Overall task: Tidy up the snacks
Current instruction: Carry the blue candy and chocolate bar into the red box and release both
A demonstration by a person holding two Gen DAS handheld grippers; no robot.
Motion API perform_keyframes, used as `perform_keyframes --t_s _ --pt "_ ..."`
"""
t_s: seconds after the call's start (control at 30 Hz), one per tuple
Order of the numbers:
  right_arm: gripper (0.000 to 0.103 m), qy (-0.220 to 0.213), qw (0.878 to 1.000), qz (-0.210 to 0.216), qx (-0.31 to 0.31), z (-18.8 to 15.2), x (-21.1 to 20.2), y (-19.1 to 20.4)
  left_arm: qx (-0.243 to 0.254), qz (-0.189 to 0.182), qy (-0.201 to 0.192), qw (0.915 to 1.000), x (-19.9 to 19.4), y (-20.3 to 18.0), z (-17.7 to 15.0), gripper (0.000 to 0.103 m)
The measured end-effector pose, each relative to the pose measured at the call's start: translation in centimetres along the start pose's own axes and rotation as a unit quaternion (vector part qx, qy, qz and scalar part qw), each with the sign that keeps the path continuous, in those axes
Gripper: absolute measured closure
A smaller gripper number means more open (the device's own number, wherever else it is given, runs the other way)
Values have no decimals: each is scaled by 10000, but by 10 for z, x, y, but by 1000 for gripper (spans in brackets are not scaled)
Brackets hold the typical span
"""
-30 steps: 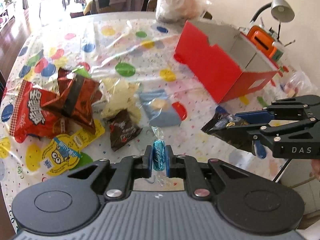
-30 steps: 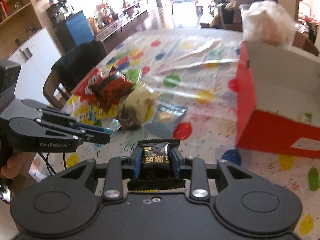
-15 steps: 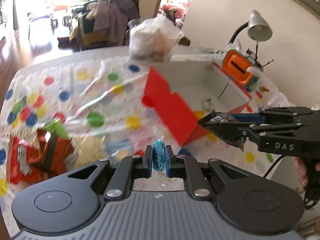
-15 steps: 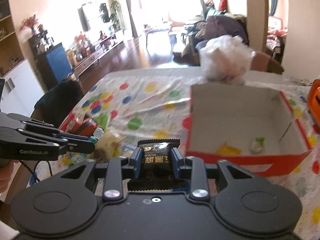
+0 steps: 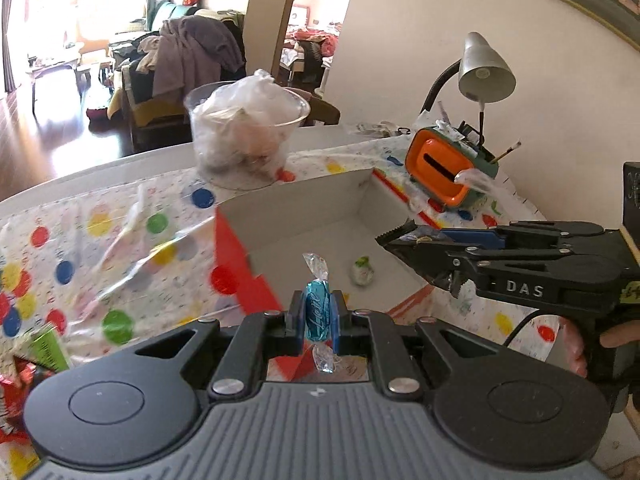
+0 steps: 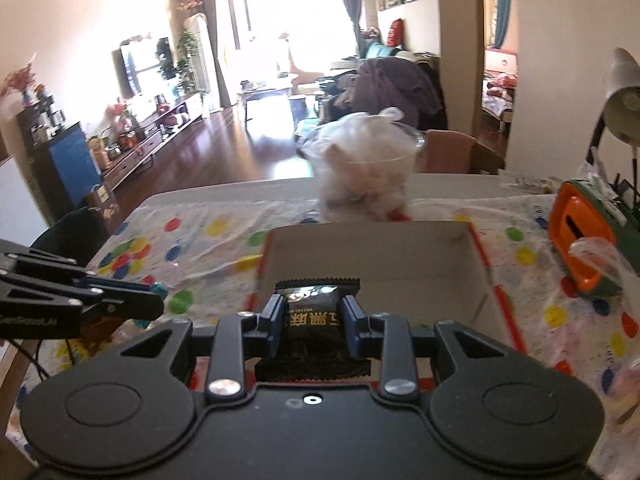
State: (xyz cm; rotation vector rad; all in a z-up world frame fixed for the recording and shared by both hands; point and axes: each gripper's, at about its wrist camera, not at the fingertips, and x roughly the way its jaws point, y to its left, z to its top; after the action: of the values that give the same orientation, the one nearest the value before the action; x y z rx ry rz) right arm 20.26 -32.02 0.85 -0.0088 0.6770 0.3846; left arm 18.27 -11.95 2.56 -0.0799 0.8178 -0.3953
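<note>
A: How many tools? 
B: 2: the left tool (image 5: 318, 316) and the right tool (image 6: 312, 320).

A: Wrapped snacks? 
B: 1 blue candy (image 5: 317, 312), 1 black packet (image 6: 316, 312), 1 green-white sweet (image 5: 362, 272) in 1 red box (image 5: 240, 256).

A: Other items? 
B: 1 lamp (image 5: 484, 70), 1 orange holder (image 5: 444, 172), 1 plastic tub (image 5: 244, 136).

I am in a lived-in home: my table (image 6: 224, 200) wears a polka-dot plastic cover, beyond it a sunlit living room with a television (image 6: 134, 66), houseplants (image 6: 188, 58), wooden floor (image 6: 224, 152) and clothes heaped over a chair (image 5: 192, 54).
</note>
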Motion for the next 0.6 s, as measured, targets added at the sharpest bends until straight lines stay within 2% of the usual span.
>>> perform_keyframes --t_s 0.27,0.6 --pt "73 181 9997 -152 -8 18 28 -56 -481 -24 266 9985 49 -25 31 91" --pt "73 666 9976 -87 -142 25 72 -102 -1131 271 743 9904 123 -32 57 91"
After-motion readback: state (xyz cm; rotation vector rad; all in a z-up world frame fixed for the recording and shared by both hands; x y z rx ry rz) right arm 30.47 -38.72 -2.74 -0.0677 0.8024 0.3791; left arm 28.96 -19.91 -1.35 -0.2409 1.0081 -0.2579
